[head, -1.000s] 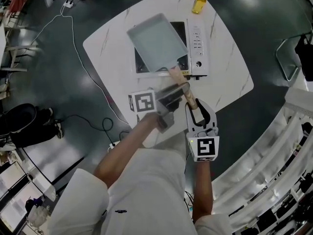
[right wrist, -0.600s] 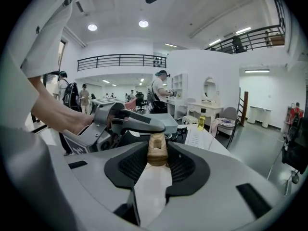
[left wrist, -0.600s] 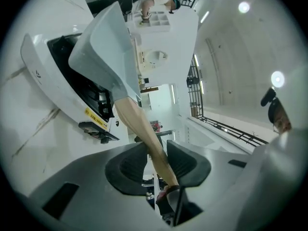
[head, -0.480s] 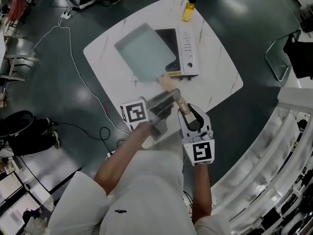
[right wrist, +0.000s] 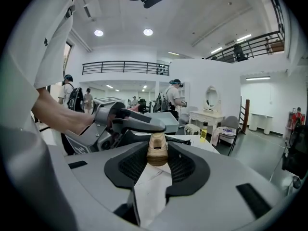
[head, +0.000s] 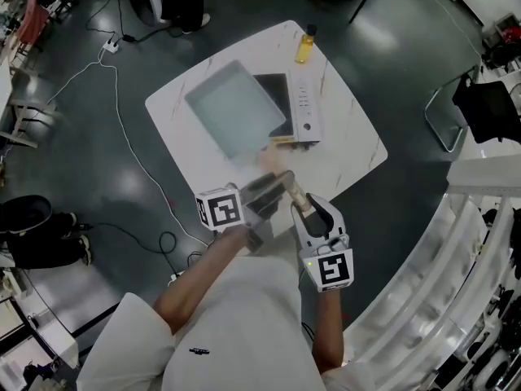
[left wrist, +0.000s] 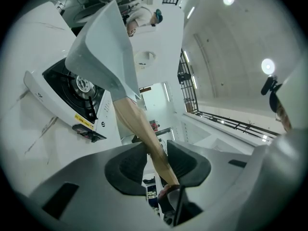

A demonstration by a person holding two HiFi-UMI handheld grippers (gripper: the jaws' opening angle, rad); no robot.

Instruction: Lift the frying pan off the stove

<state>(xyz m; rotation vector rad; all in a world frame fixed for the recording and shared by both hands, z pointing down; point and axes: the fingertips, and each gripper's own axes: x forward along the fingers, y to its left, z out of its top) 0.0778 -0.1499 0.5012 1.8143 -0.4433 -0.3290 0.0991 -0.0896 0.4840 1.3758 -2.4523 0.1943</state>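
Observation:
The pale grey square frying pan (head: 236, 108) hangs in the air above the table, left of the stove (head: 303, 108), whose black burner shows beside it. Its wooden handle (head: 277, 168) runs back toward me. My left gripper (head: 273, 187) is shut on the handle's middle, and my right gripper (head: 308, 204) is shut on its end. In the left gripper view the pan's underside (left wrist: 103, 52) tilts above the stove (left wrist: 72, 88), and the handle (left wrist: 139, 129) passes between the pads. In the right gripper view the handle's end (right wrist: 157, 150) is pinched between the pads.
A yellow bottle (head: 305, 46) stands at the far edge of the white marble table (head: 350, 145). Cables trail over the dark floor at the left. White shelving lines the right side. Other people stand in the background of the right gripper view.
The pan has moved left, away from the stove, in both grippers, and more of the black burner is uncovered. Both grips on the handle look the same.

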